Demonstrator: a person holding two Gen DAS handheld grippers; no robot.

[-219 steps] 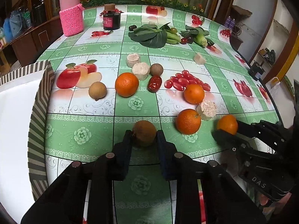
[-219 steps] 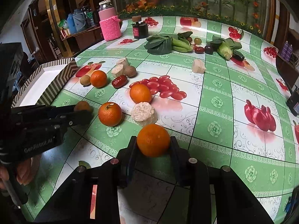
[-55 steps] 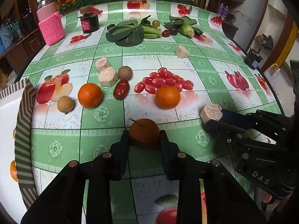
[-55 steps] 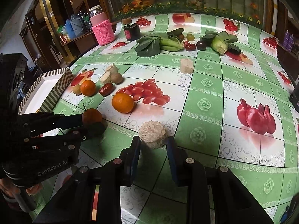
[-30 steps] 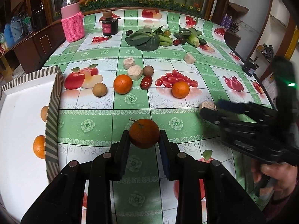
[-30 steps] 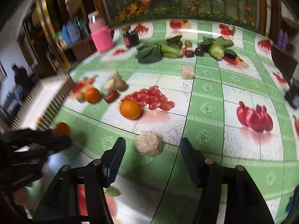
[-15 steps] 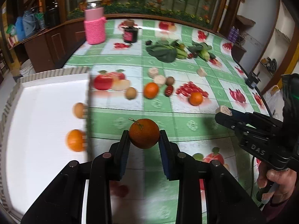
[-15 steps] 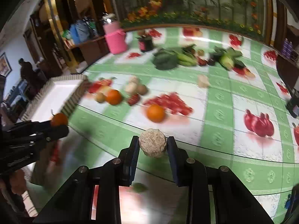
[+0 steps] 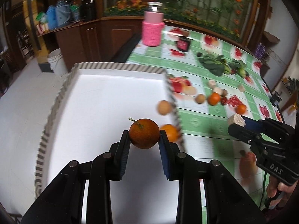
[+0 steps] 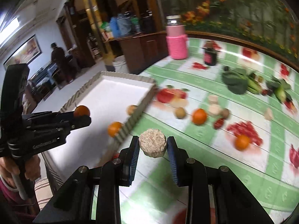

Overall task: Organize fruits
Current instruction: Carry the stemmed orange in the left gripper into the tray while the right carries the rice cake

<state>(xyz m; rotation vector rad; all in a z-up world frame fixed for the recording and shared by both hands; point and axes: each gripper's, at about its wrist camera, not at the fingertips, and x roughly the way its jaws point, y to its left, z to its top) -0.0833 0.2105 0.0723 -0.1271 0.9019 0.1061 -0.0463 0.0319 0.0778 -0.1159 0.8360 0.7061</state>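
Two fruits lie in the tray (image 9: pixel 104 69) at its 3 o'clock edge; left gripper (image 9: pixel 143 143) grasps an orange (image 9: pixel 144 133) over it, right gripper (image 10: pixel 152 150) clamps a beige puck (image 10: pixel 152 145), and several fruits wait on the table (image 9: pixel 201 123).

The left tool (image 9: pixel 144 137) squeezes a dark orange (image 9: pixel 144 133) with a little stem, held up over the white tray (image 9: pixel 104 100) with the striped rim. Two fruits lie in the tray by its right wall: a brown round fruit (image 9: pixel 164 107) and a bright orange (image 9: pixel 170 133) (both blurry). The right tool (image 9: pixel 243 126) comes in from the right over the green counter (image 9: pixel 201 119), pinching a pale rough lump (image 9: pixel 236 119). A pink bottle (image 9: pixel 152 29) stands far back.
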